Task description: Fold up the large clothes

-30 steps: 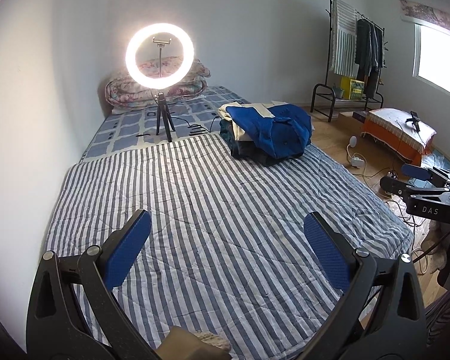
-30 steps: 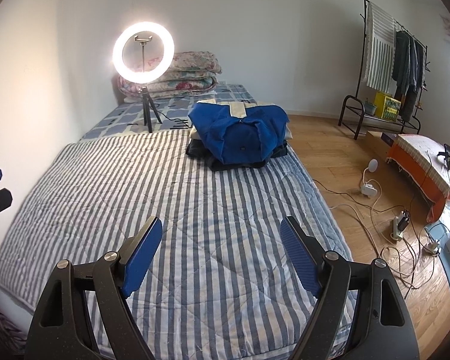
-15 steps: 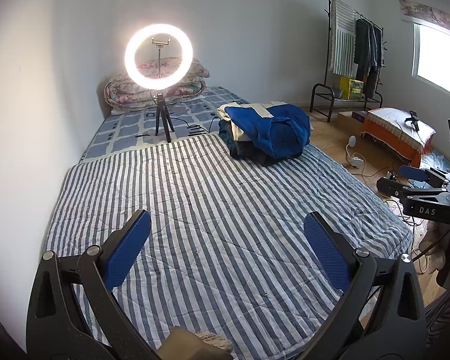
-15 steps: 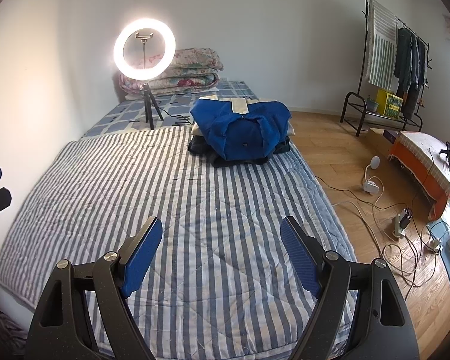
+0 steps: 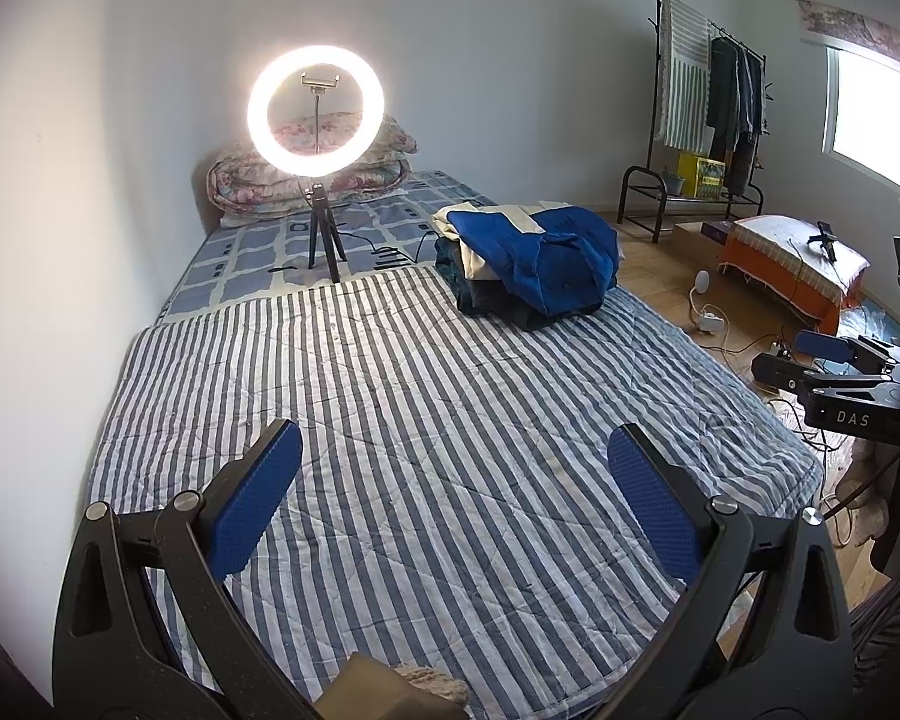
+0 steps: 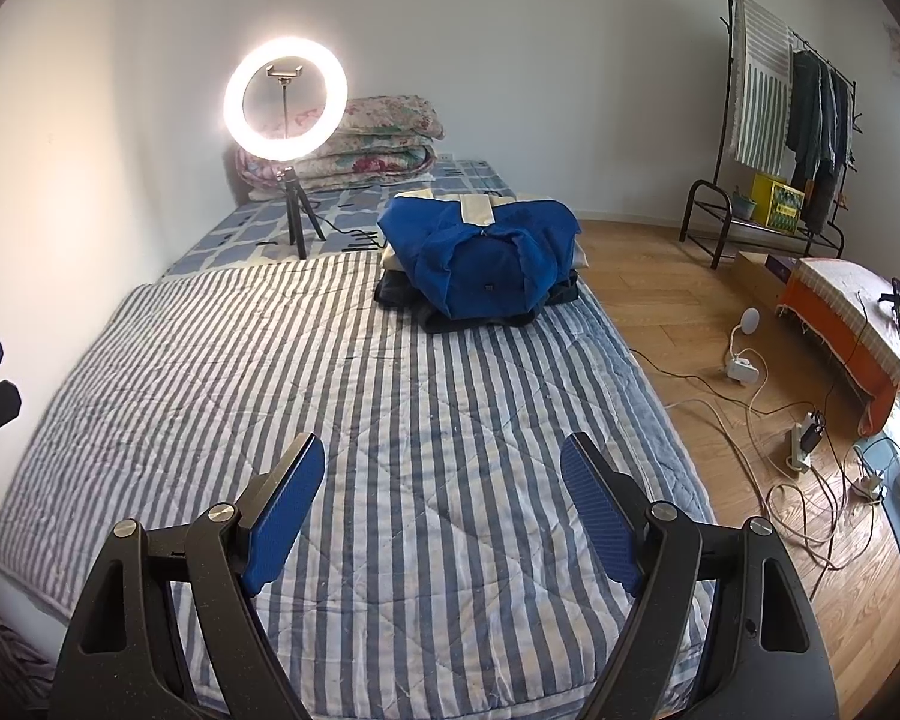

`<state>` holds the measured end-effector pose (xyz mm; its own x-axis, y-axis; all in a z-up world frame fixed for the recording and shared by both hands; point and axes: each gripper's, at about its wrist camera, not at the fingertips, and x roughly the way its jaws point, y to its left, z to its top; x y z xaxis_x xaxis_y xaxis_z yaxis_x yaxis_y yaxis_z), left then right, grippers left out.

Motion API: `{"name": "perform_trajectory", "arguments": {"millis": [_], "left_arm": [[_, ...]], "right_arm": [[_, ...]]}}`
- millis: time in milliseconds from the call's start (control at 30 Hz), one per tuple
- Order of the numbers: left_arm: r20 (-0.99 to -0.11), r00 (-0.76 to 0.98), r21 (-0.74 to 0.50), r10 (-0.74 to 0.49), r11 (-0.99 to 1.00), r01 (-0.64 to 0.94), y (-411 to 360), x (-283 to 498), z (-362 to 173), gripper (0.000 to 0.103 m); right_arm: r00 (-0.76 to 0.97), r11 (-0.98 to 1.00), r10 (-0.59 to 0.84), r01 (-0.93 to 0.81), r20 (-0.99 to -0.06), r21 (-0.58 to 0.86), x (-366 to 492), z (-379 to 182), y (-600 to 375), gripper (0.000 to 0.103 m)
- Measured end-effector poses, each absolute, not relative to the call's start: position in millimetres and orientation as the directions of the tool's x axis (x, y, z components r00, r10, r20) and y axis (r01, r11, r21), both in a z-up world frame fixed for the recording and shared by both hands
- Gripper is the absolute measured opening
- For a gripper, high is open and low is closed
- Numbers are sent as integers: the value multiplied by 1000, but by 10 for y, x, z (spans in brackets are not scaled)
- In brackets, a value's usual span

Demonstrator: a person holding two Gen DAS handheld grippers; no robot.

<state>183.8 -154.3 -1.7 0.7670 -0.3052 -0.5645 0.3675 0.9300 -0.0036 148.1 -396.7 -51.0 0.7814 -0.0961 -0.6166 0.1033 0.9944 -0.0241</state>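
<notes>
A stack of folded clothes lies at the far right of the bed, topped by a blue garment with cream trim (image 5: 540,261) (image 6: 480,261). Dark and cream garments sit under it. My left gripper (image 5: 453,480) is open and empty, held above the near part of the striped blue-and-white quilt (image 5: 390,396). My right gripper (image 6: 441,483) is open and empty above the quilt (image 6: 330,384), well short of the stack. The right gripper also shows at the right edge of the left wrist view (image 5: 834,366).
A lit ring light on a tripod (image 5: 316,114) (image 6: 285,99) stands on the bed before folded floral bedding (image 6: 378,147). Right of the bed are wooden floor, cables and power strips (image 6: 804,438), a clothes rack (image 6: 780,138) and an orange-covered bench (image 6: 852,324).
The right gripper has moved slightly forward toward the clothes stack; the stack looks a little larger. The left gripper has hardly moved. Both stay open.
</notes>
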Motion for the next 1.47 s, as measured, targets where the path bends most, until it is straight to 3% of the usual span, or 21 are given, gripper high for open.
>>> {"name": "perform_trajectory", "arguments": {"millis": [1467], "left_arm": [[-541,788,19,-294,932,362,-1552,1774,-4,103]], "right_arm": [[767,994,-101,103,-633,-33,1463,-563,-3924,81]]}}
